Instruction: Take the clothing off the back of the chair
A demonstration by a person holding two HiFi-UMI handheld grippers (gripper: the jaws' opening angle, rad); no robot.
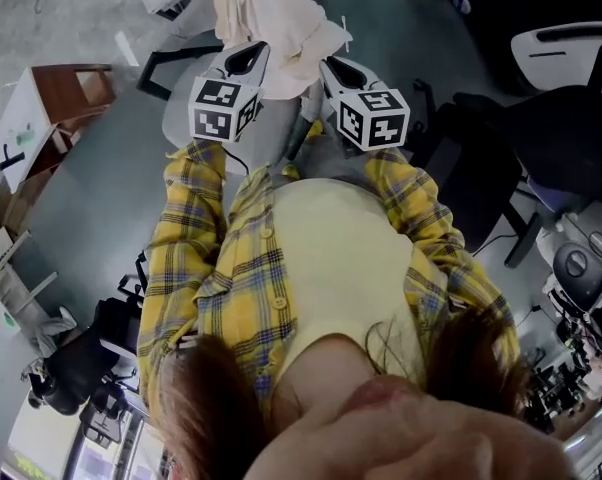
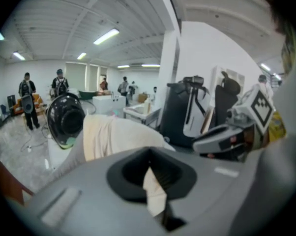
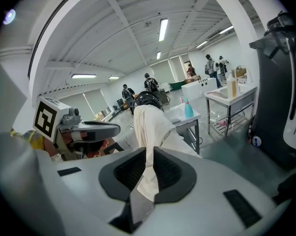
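Both claws are shut tight on a cream garment [image 1: 276, 23]. The left claw [image 2: 152, 178] pinches a small fold, and the right claw [image 3: 147, 176] grips a longer strip that runs up to the bulk of the cloth. In the head view the garment lies bunched just ahead of both claws, its far end cut off by the top edge. The cloth covers whatever it hangs on, so that support cannot be made out.

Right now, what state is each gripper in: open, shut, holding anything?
Left gripper: jaws shut on the cream garment.
Right gripper: jaws shut on the same cream garment.
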